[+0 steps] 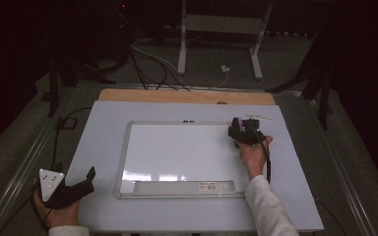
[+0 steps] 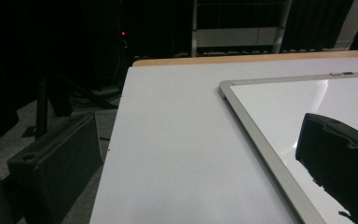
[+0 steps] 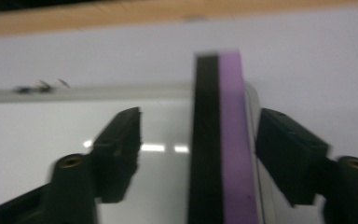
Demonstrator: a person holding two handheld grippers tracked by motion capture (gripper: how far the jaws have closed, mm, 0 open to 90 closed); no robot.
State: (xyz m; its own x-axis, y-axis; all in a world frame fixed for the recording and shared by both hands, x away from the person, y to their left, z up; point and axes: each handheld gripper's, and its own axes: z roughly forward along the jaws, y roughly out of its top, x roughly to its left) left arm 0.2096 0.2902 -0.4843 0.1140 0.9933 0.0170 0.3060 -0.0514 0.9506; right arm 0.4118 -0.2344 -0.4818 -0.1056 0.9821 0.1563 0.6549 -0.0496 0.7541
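A white whiteboard (image 1: 177,152) with a silver frame lies flat in the middle of the pale table (image 1: 103,128). At the board's far right corner my right gripper (image 1: 245,132) stands open around a purple and black eraser (image 3: 223,154). The eraser stands on edge between the jaws, close against the right one and with a clear gap to the left one. My left gripper (image 1: 91,178) rests open at the table's near left edge, off the board, with nothing between its jaws. In the left gripper view the whiteboard frame (image 2: 256,126) runs past the right jaw.
A grey tray strip with a label (image 1: 184,187) runs along the board's near edge. A wooden table edge (image 1: 187,96) shows beyond the pale sheet. Cables (image 1: 152,64) and a white stand (image 1: 221,29) are on the floor behind.
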